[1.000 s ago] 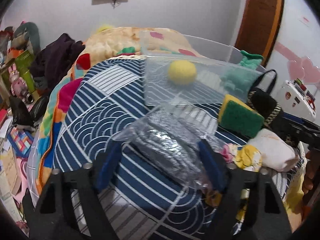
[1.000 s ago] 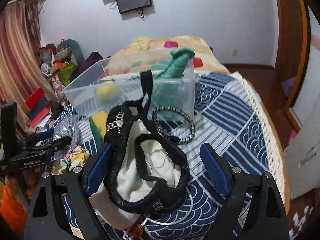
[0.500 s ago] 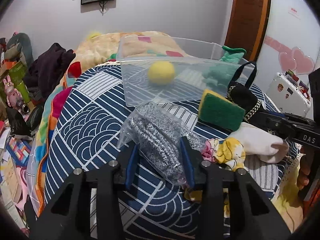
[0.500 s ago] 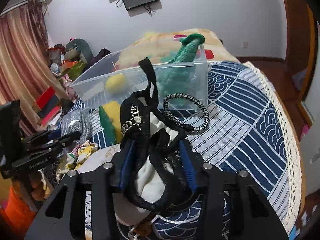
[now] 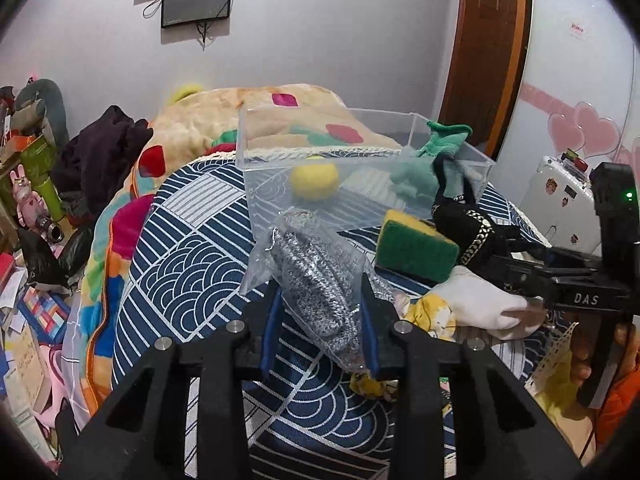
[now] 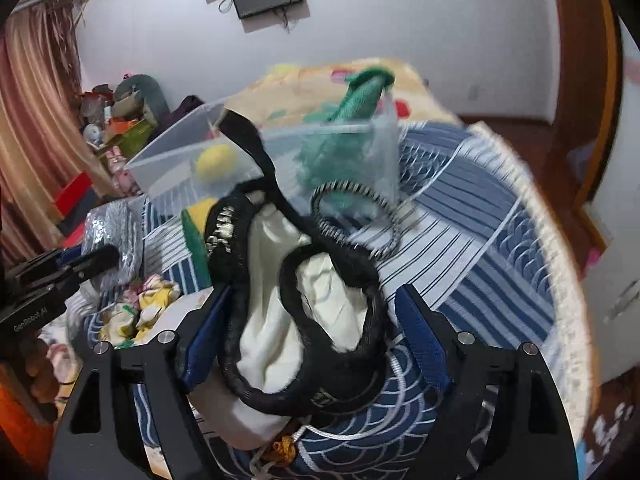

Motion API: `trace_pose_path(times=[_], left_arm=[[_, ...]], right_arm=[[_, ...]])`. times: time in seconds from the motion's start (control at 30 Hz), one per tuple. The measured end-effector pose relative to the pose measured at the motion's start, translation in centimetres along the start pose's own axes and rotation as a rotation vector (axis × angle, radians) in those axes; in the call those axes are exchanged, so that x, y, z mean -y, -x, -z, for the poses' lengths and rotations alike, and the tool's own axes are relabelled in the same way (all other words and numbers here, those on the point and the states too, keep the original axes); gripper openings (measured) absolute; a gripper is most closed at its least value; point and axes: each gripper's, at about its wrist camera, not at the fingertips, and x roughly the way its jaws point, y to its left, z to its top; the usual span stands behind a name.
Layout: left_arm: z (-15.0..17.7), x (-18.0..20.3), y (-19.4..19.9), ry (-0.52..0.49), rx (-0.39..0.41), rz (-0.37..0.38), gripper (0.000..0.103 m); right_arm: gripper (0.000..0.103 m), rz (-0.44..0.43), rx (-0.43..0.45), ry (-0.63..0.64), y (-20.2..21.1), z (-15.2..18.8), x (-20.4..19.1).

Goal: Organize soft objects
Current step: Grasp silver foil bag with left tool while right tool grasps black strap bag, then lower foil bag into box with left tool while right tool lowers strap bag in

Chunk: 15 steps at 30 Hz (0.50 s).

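Observation:
My left gripper (image 5: pixel 320 328) is shut on a clear bag of silver steel wool (image 5: pixel 320 272) and holds it above the bed, in front of the clear plastic bin (image 5: pixel 352 128). The bin holds a yellow ball (image 5: pixel 314 180) and a green knit item (image 5: pixel 424 168). My right gripper (image 6: pixel 312 332) is closed on a black-strapped white cloth bag (image 6: pixel 280 320), jaws pressing its sides, lifted slightly. The bin also shows in the right wrist view (image 6: pixel 180 152). A green-yellow sponge (image 5: pixel 416 248) lies beside the bin.
A yellow floral cloth (image 5: pixel 432 312) lies on the blue patterned bedspread (image 5: pixel 180 264). A black-white braided ring (image 6: pixel 352 216) rests by the bin. A colourful quilt (image 5: pixel 192 132), dark clothes and floor clutter are at the left. A white suitcase (image 5: pixel 560 200) stands at the right.
Both grippers closed from wide open: the left on the steel wool bag, the right on the black-strapped bag. Both have since lifted their loads; the right view is tilted and blurred.

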Motion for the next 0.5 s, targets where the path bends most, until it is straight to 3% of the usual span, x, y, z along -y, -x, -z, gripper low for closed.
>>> trace_pose_path(times=[0.1,0.17,0.27,0.5], left_arm=[[-0.1,0.1,0.0,0.000,0.002,0.000,0.034],[-0.1,0.0,0.0,0.003,0.002,0.000,0.034],[-0.4,-0.2,0.4,0.006,0.007,0.004,0.034],[-2.2,-0.7,1.7,-0.005,0.067,-0.014,0.034]], right_arm=[[0.056,-0.057,0.010,-0.033,0.1,0.1,0.5],[0.033,-0.060,0.033,-0.018,0.7,-0.1,0.2],[0.020,-0.059,0.067,0.008,1.7,-0.3,-0.5],[0.018,-0.043,0.159,0.047,3.8,-1.3,-1.7]])
